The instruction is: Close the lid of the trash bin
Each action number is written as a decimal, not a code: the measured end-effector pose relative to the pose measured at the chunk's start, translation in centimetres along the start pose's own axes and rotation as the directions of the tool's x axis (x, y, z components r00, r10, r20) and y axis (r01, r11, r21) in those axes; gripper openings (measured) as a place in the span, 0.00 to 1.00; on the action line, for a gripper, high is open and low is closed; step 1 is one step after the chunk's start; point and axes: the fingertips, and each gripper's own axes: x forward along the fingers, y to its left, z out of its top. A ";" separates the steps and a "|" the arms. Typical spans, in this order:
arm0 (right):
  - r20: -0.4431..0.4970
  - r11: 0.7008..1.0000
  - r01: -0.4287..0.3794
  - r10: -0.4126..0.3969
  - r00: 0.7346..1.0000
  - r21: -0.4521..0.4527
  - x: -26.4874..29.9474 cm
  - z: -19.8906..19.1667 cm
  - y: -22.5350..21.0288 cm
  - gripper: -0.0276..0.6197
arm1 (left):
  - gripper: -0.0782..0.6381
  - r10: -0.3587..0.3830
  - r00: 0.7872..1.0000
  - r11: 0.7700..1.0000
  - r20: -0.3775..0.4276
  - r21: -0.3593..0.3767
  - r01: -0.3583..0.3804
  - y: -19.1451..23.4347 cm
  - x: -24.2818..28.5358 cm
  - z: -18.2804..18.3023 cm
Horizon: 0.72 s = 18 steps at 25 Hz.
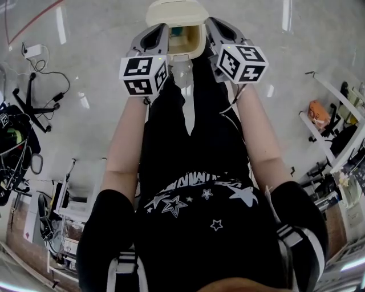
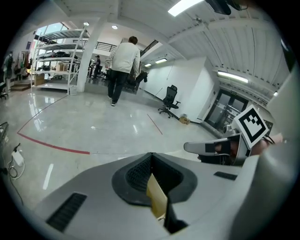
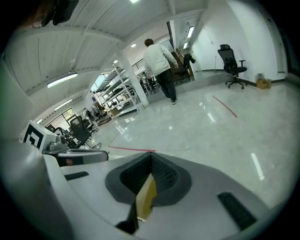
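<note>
Nearest, your two forearms (image 1: 122, 142) run up from 6 o'clock toward the work. Left gripper (image 1: 158, 29) sits at 11 o'clock, right gripper (image 1: 214, 26) at 1 o'clock. Each one's own view shows the jaws pressed together at a seam with nothing gripped, left gripper (image 2: 151, 157) and right gripper (image 3: 151, 157) alike. The tan sliver at each seam looks like part of the gripper itself. Between and just beyond them, at 12 o'clock in the head view, stands the cream trash bin (image 1: 195, 44). Its mouth shows something teal inside. The lid (image 1: 177, 10) reads as tipped back on the far side, so the bin is not yet shut. Neither gripper view catches the bin; both look out over the glossy floor (image 2: 93, 122), so contact with the lid can't be confirmed. Judged step: approach, tips flanking the mouth, no push begun. Your next move likely calls for reaching one closed tip past the lid's far edge and drawing it toward you and down, keeping the other clear of the rim. Farther out, a cable (image 1: 43, 68) lies on the floor at 10 o'clock. In the left gripper view there is a red line (image 2: 51, 145) at 9 o'clock. A person in a white jacket (image 2: 123, 61) is near 12 o'clock, with an office chair (image 2: 169, 98) around 1 o'clock and shelving (image 2: 58, 61) at 10 o'clock.
</note>
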 end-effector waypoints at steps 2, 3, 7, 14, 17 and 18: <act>0.024 1.000 0.023 -0.023 0.999 0.000 -0.3 0.1 -0.2 0.05 | 0.12 -0.018 1.000 1.000 0.006 0.000 0.018 -0.1 -0.2 -0.4; 0.035 0.999 0.034 -0.034 0.999 -0.002 -0.3 0.2 -0.3 0.05 | 0.12 -0.026 1.000 1.000 0.008 0.000 0.026 0.0 -0.3 -0.6; 0.054 0.999 0.048 -0.047 0.997 -0.010 -0.1 0.2 -0.1 0.05 | 0.13 -0.058 0.998 0.998 0.014 -0.001 0.058 0.0 -0.7 -1.5; -0.050 1.000 -0.002 0.002 0.999 -0.005 0.7 -2.7 1.0 0.05 | 0.12 -0.101 0.995 0.995 -0.013 0.017 0.102 -1.1 -1.2 -3.6; -0.107 1.000 0.005 -0.006 0.994 -0.008 0.8 -4.7 1.1 0.04 | 0.12 -0.106 0.993 0.994 -0.055 0.010 0.107 -1.3 -1.5 -5.2; -0.124 1.000 0.005 -0.005 0.992 -0.006 0.7 -5.4 1.1 0.05 | 0.12 -0.108 0.992 0.994 -0.071 0.005 0.108 -1.4 -1.6 -5.9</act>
